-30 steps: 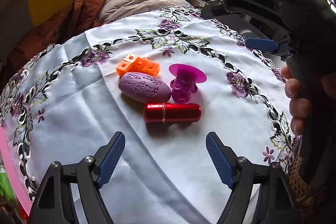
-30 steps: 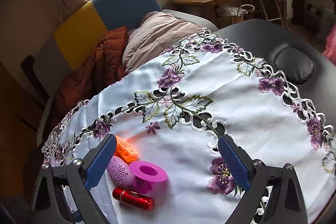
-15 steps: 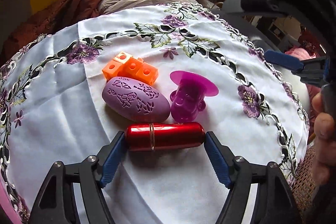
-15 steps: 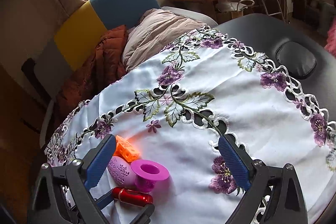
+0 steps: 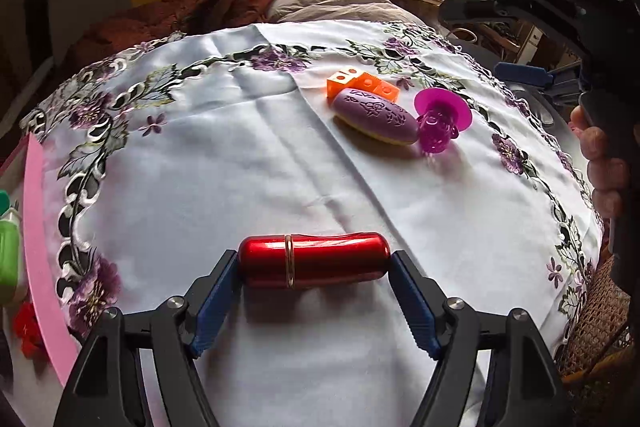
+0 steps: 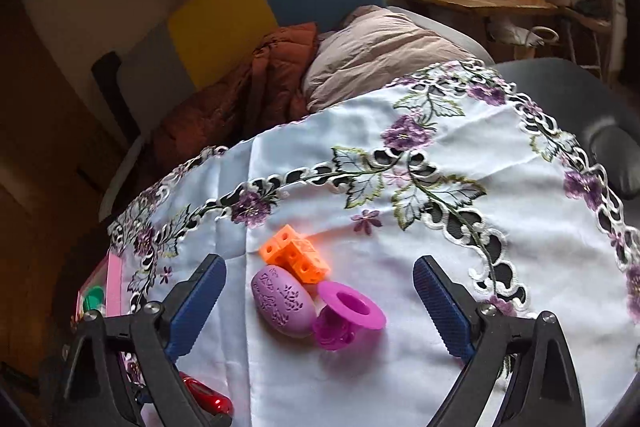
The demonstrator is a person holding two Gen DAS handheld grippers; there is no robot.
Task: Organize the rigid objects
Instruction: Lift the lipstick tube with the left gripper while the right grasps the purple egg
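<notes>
My left gripper (image 5: pixel 314 297) clamps the red tube (image 5: pixel 314 261) endwise between both pads, over the tablecloth (image 5: pixel 240 187). My right gripper (image 6: pixel 320 307) is spread wide, holding nothing, above the egg (image 6: pixel 282 301), magenta cup (image 6: pixel 346 315) and orange blocks (image 6: pixel 294 255), which sit clustered.
</notes>
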